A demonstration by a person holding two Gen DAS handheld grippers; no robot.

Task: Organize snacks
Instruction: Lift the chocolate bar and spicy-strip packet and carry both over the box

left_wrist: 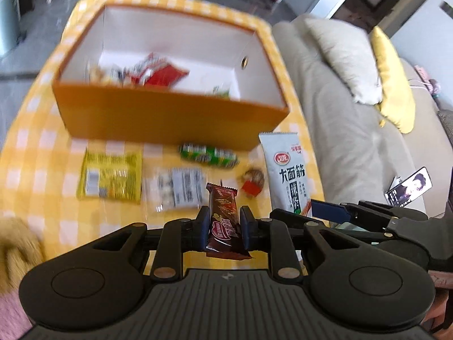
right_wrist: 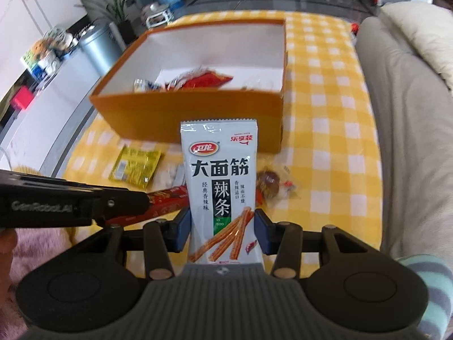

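Straight ahead of both your grippers sits the orange box (right_wrist: pixel 198 113) (a few snacks inside already). Your left gripper (left_wrist: pixel 225 225) clamps a brown bar (left_wrist: pixel 223 221), your right gripper (right_wrist: pixel 222 231) a white packet (right_wrist: pixel 220 181), both lengthwise toward it.

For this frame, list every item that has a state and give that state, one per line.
Left claw: shut on the brown snack bar, held above the table.
Right claw: shut on the white spicy-strip packet, held upright.
Orange box: open, some snacks already inside.
Yellow packet: lying flat on the tablecloth, outside the box.
Green packet: lying on the tablecloth beside the box's front wall.
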